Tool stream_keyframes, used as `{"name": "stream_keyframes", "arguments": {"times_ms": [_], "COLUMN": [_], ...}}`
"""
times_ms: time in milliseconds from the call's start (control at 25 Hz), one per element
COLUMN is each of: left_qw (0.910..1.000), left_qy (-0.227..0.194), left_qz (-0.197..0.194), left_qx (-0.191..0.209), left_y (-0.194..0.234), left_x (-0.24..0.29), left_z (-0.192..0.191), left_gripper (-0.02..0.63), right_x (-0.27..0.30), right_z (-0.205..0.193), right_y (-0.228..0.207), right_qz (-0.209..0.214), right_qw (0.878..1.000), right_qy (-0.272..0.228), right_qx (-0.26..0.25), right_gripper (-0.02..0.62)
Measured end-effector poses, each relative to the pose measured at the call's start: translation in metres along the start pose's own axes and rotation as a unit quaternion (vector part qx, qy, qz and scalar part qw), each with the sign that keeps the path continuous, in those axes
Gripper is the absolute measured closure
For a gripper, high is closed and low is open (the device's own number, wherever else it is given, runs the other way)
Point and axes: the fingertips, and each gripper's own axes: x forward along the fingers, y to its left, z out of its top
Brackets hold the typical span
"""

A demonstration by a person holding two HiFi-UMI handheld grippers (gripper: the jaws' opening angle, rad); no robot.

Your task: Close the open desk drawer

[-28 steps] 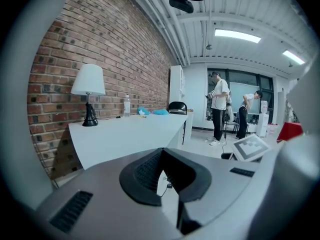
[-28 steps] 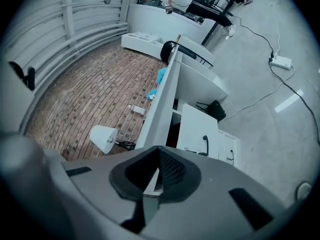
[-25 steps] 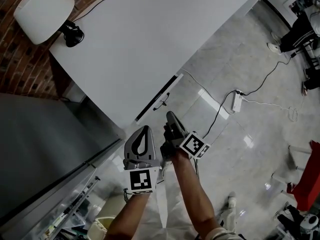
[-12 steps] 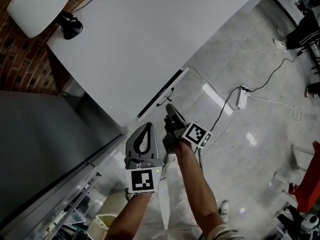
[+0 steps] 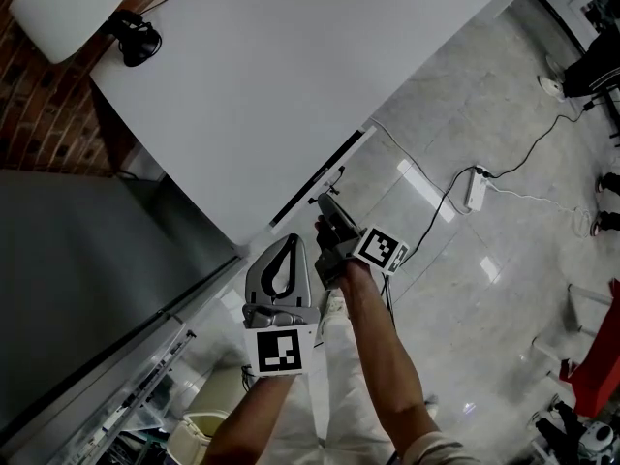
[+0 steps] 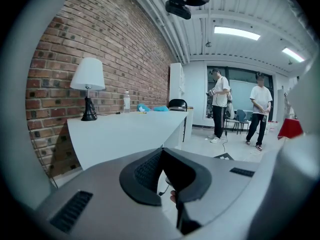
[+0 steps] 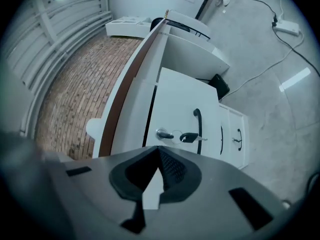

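The white worktop [image 5: 291, 66] fills most of the head view. Along its near edge a dark slot marks the desk drawer [image 5: 320, 174], which we judge to be still pulled out. From the right gripper view, the drawer's white front [image 7: 182, 99] stands proud of the desk body, with a dark line down its side. So the closing itself is all left to do. What looks done is only the approach.

The right gripper [image 5: 325, 204] points at the drawer front, near it, and the left gripper [image 5: 288, 242] hangs just beside it, a little further back. The right gripper's fingers [image 7: 171, 167] are pressed together at the tips with nothing between them. The left gripper's fingers [image 6: 147, 170] are likewise closed and empty, aimed past the worktop into the room.

On the front we see a black handle [image 7: 197, 124] and beside it a key [image 7: 190, 137] sitting in its lock. A lower drawer [image 7: 235, 136] appears flush.

We cannot tell how far the drawer is out, since the worktop covers its inside from above. We also cannot tell whether the right gripper's tips already touch the front; its own view suggests they are short of it. The head view is dim, and the handle there is only a small dark mark.
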Motion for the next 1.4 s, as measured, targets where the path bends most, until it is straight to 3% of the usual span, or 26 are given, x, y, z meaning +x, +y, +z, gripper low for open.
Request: {"name": "stream_keyframes", "arguments": {"times_ms": [1400], "left_qw": [1.0], "left_qy": [0.004], "left_qz": [-0.004], "left_qx": [-0.008], "left_y": [0.004], "left_x": [0.026], "left_z": [-0.012], "left_gripper": [0.598], "right_x": [0.044], "right_z": [0.008], "right_y": [0.007], "right_qz": [0.076], "right_qw": [0.997], "right_qy": [0.03], "right_qx": [0.012], "right_gripper": [0.594]}}
